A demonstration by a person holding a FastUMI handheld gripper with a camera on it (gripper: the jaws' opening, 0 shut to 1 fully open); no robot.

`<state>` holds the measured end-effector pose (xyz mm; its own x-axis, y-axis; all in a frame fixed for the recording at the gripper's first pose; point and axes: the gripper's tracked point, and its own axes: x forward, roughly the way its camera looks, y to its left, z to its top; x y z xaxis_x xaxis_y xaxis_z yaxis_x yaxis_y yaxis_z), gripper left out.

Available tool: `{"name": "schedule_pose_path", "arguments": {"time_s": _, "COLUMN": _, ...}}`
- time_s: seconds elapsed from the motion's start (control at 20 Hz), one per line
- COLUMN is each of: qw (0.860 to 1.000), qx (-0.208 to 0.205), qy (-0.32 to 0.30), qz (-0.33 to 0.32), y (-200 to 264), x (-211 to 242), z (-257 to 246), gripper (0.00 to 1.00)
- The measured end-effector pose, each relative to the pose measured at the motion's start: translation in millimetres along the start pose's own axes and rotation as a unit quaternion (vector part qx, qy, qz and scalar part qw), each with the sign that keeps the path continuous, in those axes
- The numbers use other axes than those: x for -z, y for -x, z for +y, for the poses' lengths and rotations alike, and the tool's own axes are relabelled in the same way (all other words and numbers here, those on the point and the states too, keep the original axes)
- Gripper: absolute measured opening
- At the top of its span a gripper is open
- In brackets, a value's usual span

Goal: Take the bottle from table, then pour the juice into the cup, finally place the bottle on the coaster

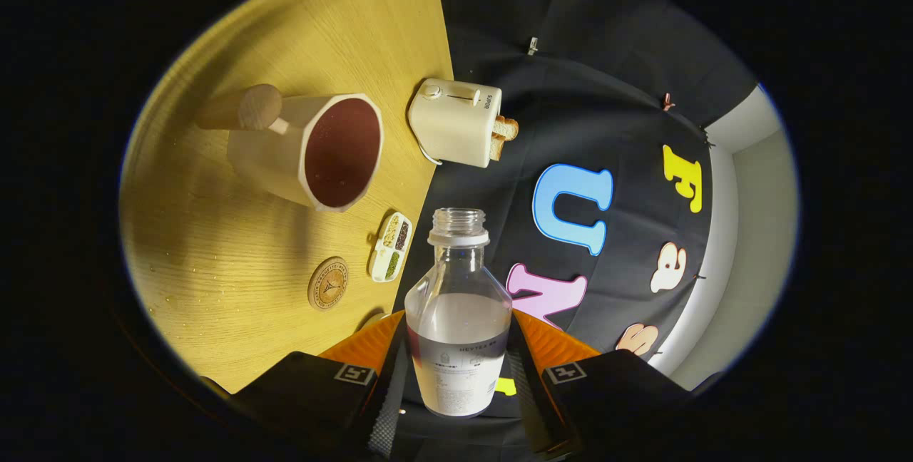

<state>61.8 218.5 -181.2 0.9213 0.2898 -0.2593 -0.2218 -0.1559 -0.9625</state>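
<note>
**Desk:** What is the hand-held gripper (pixel 458 369) doing in this frame?

**Photographer:** It is clamped on the bottle (pixel 458 319). Both fingers (pixel 531 369) press the labelled lower body from either side, so the open neck points forward, away from the grip. That leaves the mouth free for pouring.

**Desk:** The whole scene looks rolled over. Why?

**Photographer:** The gripper itself is turned on its side, which tips the bottle with it. The counter (pixel 235 255) runs up one side of the view instead of lying flat. I read that as the pouring tilt, either being taken up or being let off; a single frame cannot say which.

**Desk:** Where is the cup?

**Photographer:** The cup (pixel 324 152) stands on the counter, well beyond the fingertips, its wooden handle turned away from the bottle. Its inside reads dark red, whether juice or glaze I cannot tell. The bottle's neck is not over its rim here.

**Desk:** Anything left in the bottle?

**Photographer:** A pale liquid seems to sit in the lower body; the neck looks clear.

**Desk:** And the coaster?

**Photographer:** The coaster (pixel 328 283) lies bare on the counter, nearer the fingers than the cup, just beside a small divided snack dish (pixel 391 247). A toaster (pixel 456 122) with bread in it stands farther back. The bottle's final spot is unoccupied, so that step is not yet done.
</note>
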Motion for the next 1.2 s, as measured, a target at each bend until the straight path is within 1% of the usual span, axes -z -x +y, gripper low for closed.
{"name": "schedule_pose_path", "arguments": {"time_s": 1.2, "qw": 0.999, "qx": -0.003, "qy": 0.033, "qz": -0.013, "y": -0.8, "x": -6.8, "z": -0.6, "gripper": 0.71}}
